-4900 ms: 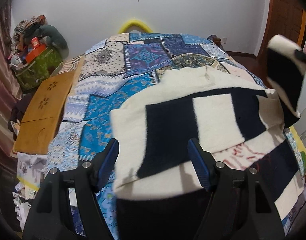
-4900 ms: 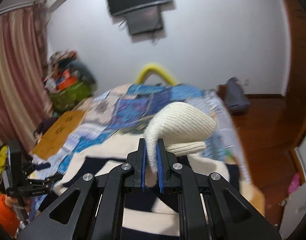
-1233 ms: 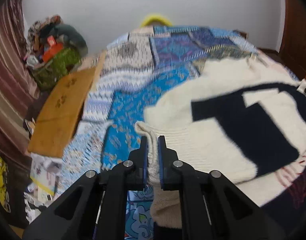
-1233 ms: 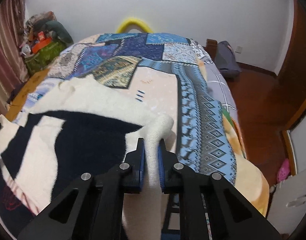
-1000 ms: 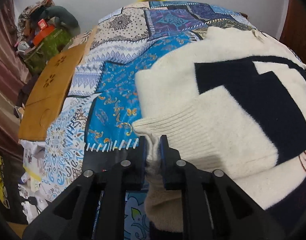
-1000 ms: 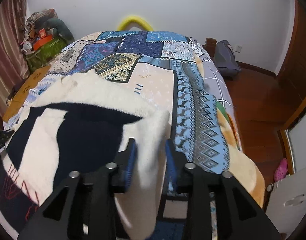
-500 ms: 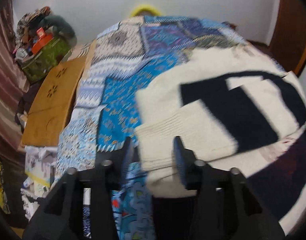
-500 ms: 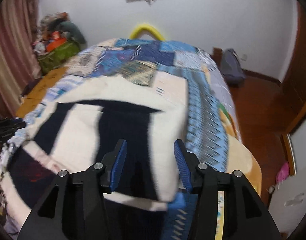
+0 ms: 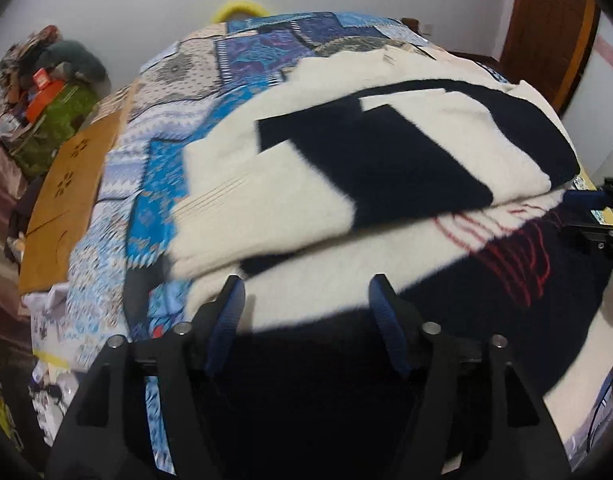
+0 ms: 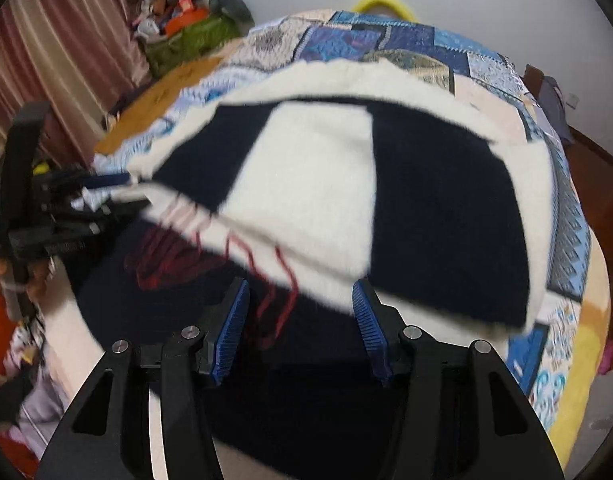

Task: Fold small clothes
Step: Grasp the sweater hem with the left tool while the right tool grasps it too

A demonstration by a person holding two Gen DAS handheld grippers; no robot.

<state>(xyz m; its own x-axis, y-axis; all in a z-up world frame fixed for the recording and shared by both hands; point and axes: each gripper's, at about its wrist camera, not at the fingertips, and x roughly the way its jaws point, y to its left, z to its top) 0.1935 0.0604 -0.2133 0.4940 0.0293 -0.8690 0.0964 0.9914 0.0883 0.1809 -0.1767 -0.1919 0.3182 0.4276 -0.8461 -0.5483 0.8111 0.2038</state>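
**Both tools released above a partly folded sweater**

Left wrist view. The left tool [image 9: 306,312] hovers with its blue-padded fingers [image 9: 226,320] spread wide and nothing between them. The cream-and-navy sweater [image 9: 346,184] lies on the patchwork bedspread [image 9: 158,168] directly ahead of and beneath this tool. Both sleeves appear folded inward across the chest, forming a raised upper layer whose long axis runs crosswise to the tool's pointing direction, from ahead-left to ahead-right. The lower body, dark with red stitching [image 9: 518,248], extends toward the tool and to its right. The right tool [image 9: 594,208] enters at the far right edge, level with the sweater's hem side. A brown board [image 9: 66,192] lies well to the left, beside the bed.

Right wrist view. The right tool [image 10: 298,320] is likewise open and empty, its fingers straddling bare air over the dark hem region. The sweater [image 10: 318,184] spreads ahead; the folded sleeve layer lies just beyond the fingertips. The left tool [image 10: 86,192] sits far to the left, near the sweater's opposite edge.

Judgement: the hem is nearest both tools, one at each corner, so a lengthwise fold away from the tools seems the likely next step.
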